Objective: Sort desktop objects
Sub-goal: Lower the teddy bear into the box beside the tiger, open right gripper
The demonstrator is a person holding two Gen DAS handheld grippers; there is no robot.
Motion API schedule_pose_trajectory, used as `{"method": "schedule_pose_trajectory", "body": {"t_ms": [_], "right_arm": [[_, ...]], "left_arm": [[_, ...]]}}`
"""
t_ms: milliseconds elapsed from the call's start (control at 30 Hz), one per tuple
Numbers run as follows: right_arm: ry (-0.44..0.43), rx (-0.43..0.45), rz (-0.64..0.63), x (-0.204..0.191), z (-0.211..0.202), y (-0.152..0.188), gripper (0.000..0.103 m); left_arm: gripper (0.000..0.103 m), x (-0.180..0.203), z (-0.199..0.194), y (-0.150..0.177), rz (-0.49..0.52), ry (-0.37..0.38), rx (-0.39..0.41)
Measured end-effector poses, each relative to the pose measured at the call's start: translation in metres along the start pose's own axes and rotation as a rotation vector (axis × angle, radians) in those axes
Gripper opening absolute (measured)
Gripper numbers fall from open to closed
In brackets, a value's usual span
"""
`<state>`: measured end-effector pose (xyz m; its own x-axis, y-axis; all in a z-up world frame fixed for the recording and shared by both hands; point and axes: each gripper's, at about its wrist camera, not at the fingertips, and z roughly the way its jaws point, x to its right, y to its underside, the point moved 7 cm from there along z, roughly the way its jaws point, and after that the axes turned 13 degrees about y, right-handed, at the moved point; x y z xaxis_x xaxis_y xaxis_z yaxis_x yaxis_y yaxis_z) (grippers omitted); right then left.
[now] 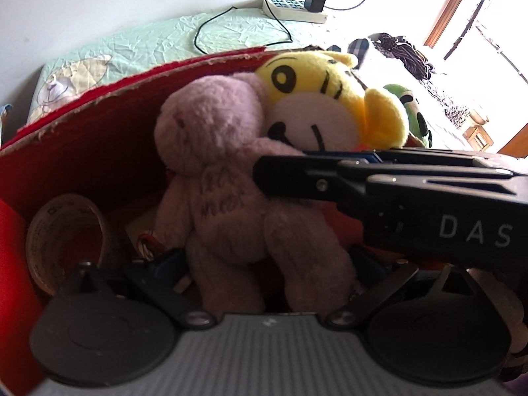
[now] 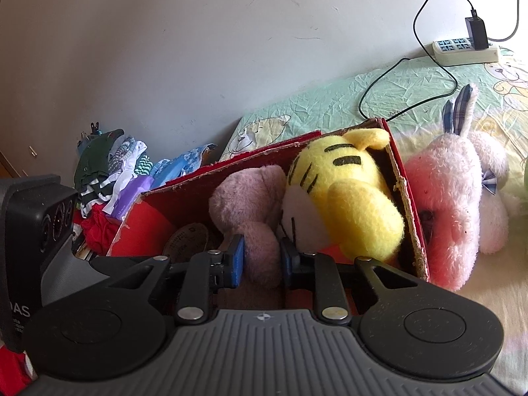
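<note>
Fuzzy mauve bear [image 2: 254, 217] pinched by right tool [image 2: 262, 257].

Bed sheet [image 2: 412, 95] under red box [image 2: 407, 191], pink rabbit [image 2: 458, 198], power strip [image 2: 468, 53].

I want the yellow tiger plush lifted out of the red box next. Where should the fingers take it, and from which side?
Probably by the yellow tiger plush's rounded arm, coming down from above. The arm bulges up free near the red box's right wall, while the mauve bear presses against the face on the other side and the box walls block a sideways approach. The right gripper sits around the bear's limb.
</note>
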<state>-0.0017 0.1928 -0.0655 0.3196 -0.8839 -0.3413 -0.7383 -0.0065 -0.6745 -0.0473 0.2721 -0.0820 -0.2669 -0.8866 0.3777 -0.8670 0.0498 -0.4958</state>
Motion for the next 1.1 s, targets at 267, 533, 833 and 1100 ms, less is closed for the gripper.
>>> {"method": "schedule_pose_trajectory", "body": {"t_ms": [267, 533, 833, 1100], "right_arm": [[0.009, 0.004, -0.015, -0.003, -0.01, 0.005, 0.024], [0.011, 0.008, -0.019, -0.002, -0.016, 0.007, 0.024], [0.014, 0.01, 0.001, 0.003, -0.019, 0.011, 0.021], [-0.001, 0.01, 0.015, 0.005, -0.023, 0.014, 0.022]], "left_arm": [[0.103, 0.0, 0.001, 0.001, -0.004, 0.0, -0.002], [0.103, 0.001, 0.003, 0.0, -0.002, -0.003, -0.009], [0.103, 0.003, -0.001, 0.005, -0.006, -0.047, -0.035], [0.102, 0.008, -0.011, 0.007, 0.005, -0.14, -0.025]]}}
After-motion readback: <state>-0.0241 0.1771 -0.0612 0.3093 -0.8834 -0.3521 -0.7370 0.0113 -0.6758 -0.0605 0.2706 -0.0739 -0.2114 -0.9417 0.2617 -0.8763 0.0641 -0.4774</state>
